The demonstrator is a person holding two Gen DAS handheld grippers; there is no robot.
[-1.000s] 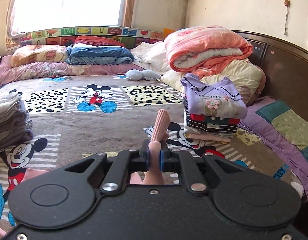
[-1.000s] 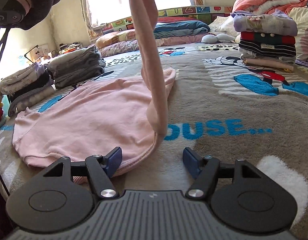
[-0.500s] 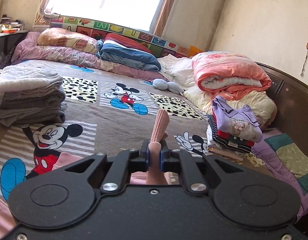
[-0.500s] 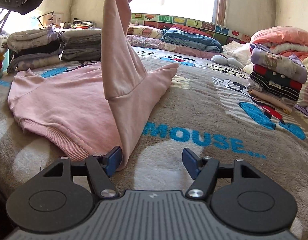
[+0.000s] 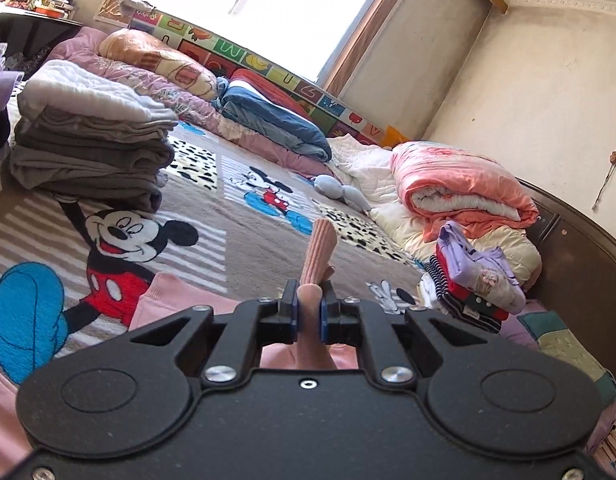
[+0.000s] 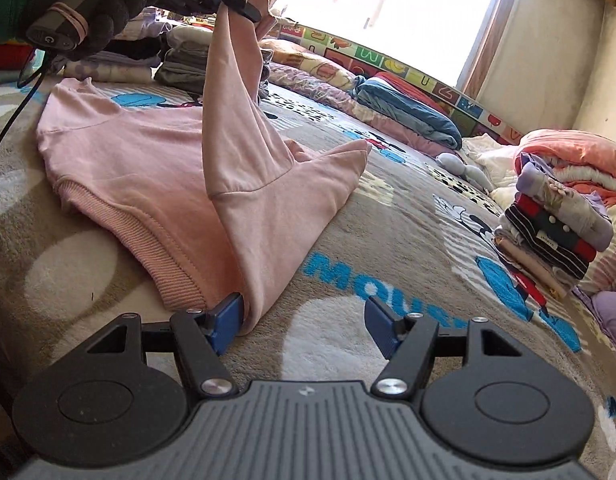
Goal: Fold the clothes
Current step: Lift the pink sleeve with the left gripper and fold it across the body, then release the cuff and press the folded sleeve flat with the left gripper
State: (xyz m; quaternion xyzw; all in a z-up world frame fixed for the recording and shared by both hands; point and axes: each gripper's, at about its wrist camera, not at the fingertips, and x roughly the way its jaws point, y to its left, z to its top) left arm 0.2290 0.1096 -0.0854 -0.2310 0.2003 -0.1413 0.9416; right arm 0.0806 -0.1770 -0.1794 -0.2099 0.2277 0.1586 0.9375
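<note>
- Now left gripper (image 5: 308,312) clamped on sleeve cuff (image 5: 318,252), carried across and lower over pink sweatshirt (image 6: 147,160) since a second ago.
- Sweatshirt flat on bed blanket (image 6: 388,248), near edge; sleeve fold underway.
- Right gripper (image 6: 303,320) apart, empty, at sweatshirt's hem corner.

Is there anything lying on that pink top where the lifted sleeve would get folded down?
Nothing visible. The left gripper holds the sleeve up over the pink top, whose flat body is bare. The grey folded pile sits beyond it on the blanket, apart.
</note>
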